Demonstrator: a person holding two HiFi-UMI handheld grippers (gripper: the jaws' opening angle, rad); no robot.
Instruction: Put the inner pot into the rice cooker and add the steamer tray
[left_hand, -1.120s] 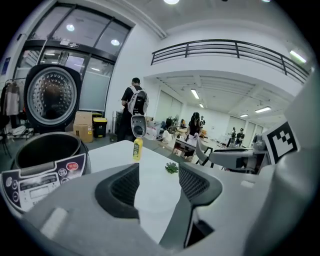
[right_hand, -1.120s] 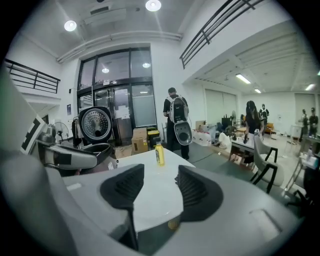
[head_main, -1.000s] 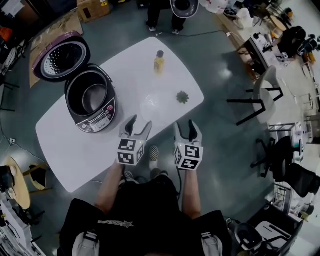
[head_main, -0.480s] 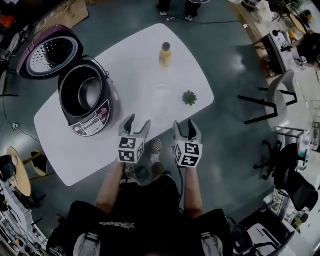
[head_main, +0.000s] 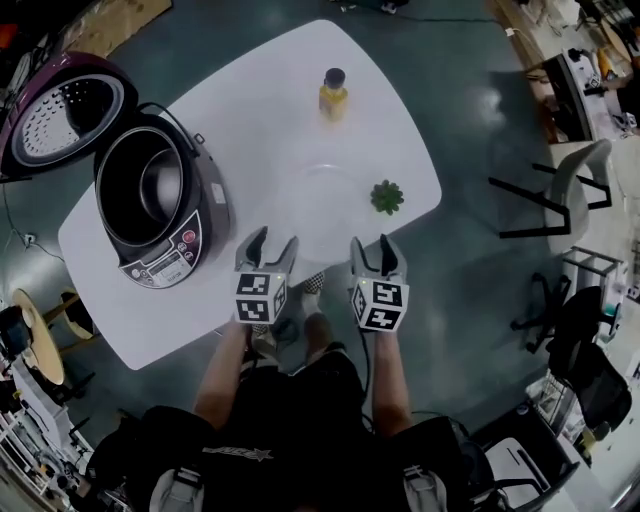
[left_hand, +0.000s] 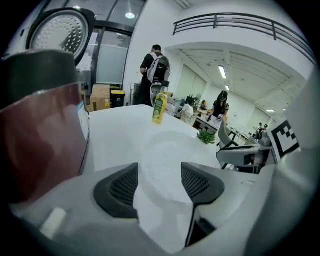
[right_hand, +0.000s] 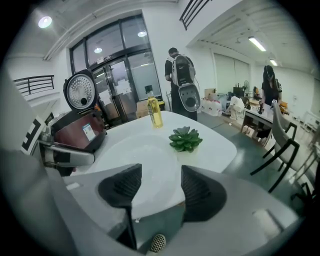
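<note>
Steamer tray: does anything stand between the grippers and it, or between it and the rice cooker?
Nothing visible does. The translucent round steamer tray lies ahead of the open left gripper and right gripper; only bare white table separates it from the open dark rice cooker.

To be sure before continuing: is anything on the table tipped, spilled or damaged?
Nothing stands out. The rice cooker, bottle and small plant stand upright, the clear steamer tray lies flat on the table, and no spill shows.
</note>
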